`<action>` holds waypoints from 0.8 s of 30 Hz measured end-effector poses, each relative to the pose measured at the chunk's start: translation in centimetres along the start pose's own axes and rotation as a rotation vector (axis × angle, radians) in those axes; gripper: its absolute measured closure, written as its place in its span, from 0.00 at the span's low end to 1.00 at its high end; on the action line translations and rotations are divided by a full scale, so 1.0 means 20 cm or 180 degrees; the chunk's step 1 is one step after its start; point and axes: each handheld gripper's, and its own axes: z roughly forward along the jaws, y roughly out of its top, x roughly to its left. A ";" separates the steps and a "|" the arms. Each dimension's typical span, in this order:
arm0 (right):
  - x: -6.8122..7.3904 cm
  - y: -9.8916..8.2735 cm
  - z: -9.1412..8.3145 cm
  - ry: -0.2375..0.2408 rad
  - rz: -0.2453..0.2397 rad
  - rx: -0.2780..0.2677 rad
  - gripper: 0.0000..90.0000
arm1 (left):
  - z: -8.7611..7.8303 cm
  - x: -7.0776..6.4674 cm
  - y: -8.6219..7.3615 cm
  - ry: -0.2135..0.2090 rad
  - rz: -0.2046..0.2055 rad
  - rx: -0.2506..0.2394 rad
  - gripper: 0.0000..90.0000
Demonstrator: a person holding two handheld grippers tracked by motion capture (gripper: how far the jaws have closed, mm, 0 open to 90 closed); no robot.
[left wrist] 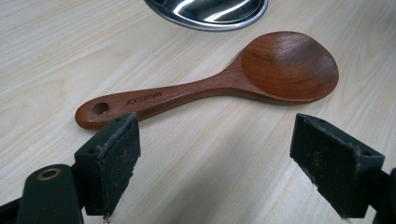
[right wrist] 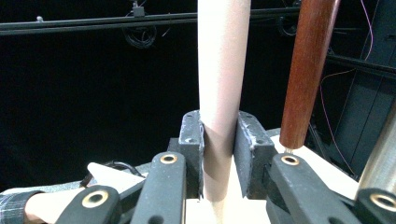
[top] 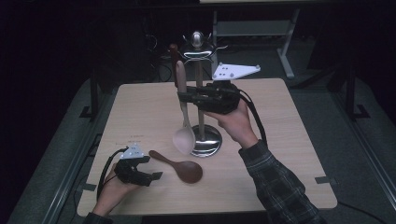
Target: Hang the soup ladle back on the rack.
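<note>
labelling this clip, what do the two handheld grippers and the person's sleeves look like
Both the left gripper and the right gripper are black two-jaw tools, each topped by a grey three-cornered plate with small holes and trailing a black cable. The jaw pads are black and scuffed, and brass-coloured rivets mark the linkages. The right sleeve is dark plaid.

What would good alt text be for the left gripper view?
A dark wooden spoon lies flat on a pale wooden table, just beyond the open jaws of the left gripper, which touch nothing. The rim of a shiny metal stand base shows at the top edge.
</note>
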 end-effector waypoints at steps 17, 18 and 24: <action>-0.03 -0.04 -0.03 -0.0068 0.0130 -0.0156 0.82 | 0.01 0.00 0.00 -0.0005 -0.0015 -0.0004 0.17; -0.03 -0.05 -0.03 -0.0077 0.0139 -0.0165 0.82 | 0.01 0.00 0.00 -0.0005 -0.0018 0.0001 0.17; -0.03 -0.05 -0.04 -0.0129 0.0182 -0.0197 0.81 | 0.01 0.00 0.00 -0.0018 -0.0028 0.0024 0.17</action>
